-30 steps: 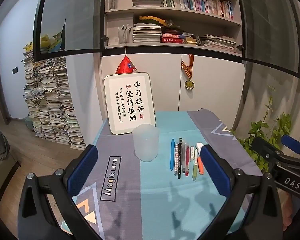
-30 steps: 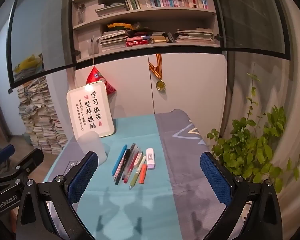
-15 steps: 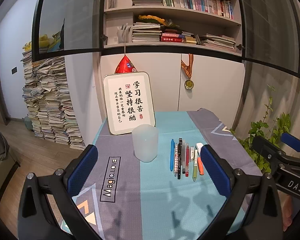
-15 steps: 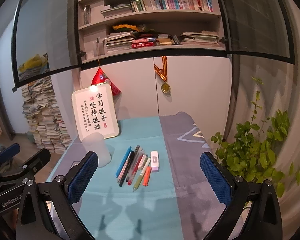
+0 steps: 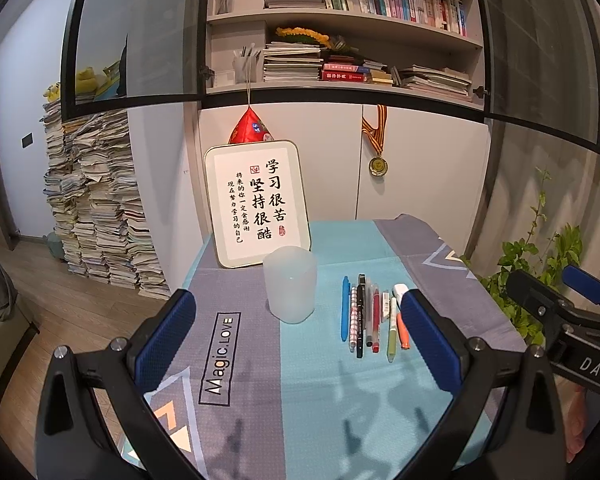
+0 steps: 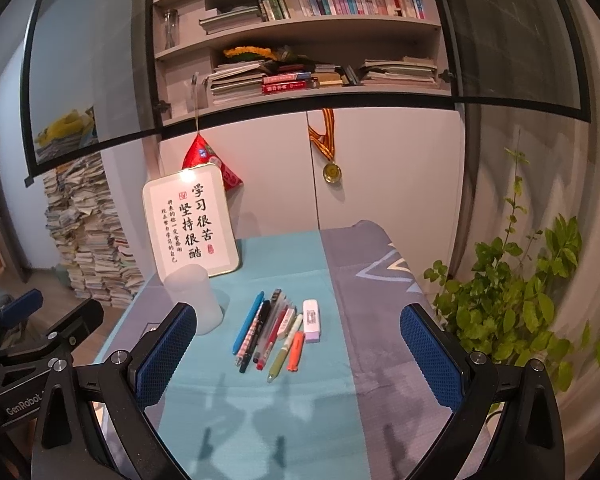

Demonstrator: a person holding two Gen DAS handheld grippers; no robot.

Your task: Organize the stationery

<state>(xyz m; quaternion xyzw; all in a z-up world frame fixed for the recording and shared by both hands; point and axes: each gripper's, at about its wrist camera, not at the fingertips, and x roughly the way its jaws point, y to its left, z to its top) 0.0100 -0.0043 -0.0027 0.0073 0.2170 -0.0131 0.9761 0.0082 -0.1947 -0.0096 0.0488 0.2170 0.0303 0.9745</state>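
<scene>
Two grippers over table (image 5: 340, 408), jaws wide, empty: left gripper (image 5: 298, 344), right gripper (image 6: 298, 356). Left view alone shows cloth print "Magic.LOVE" (image 5: 221, 359) and "DAS" on right gripper body; right view alone shows "GenRobot" on left gripper body and whole white eraser (image 6: 312, 320). Pens (image 6: 266, 330) in row mid-table, translucent cup (image 5: 290, 284) just left. Beyond: framed Chinese calligraphy sign (image 5: 258, 203), medal (image 6: 331, 172), bookshelf (image 6: 300, 32).

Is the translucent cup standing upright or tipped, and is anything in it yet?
Upright and empty: the translucent cup stands on its base, mouth up, nothing showing through its walls. The pens lie beside it.
</scene>
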